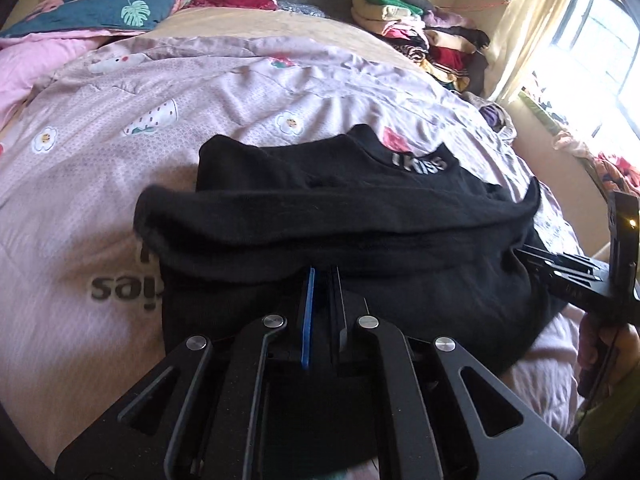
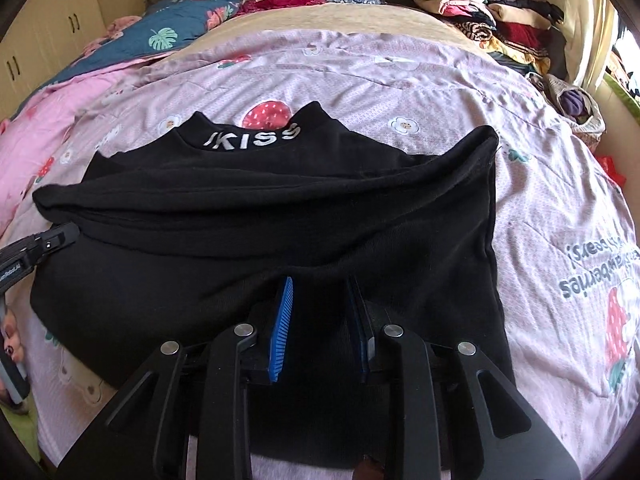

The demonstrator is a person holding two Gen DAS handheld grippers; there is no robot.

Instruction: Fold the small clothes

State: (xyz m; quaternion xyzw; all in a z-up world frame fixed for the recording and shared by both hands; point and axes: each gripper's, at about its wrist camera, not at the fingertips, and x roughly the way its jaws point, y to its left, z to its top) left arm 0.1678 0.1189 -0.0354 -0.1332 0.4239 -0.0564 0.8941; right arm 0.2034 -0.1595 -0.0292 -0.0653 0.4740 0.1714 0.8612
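Note:
A black top with white "KISS" lettering at its collar lies on the pink bed cover, its lower part folded up over the body. My left gripper is nearly shut, its blue-padded fingers pinching the folded black fabric. My right gripper has its jaws apart around the near hem, with fabric between the pads. Each gripper also shows in the other view: the right one at the right edge, the left one at the left edge.
The pink printed bed cover spreads all around. A stack of folded clothes sits at the far right. A blue leaf-print quilt lies at the far left. A window is on the right.

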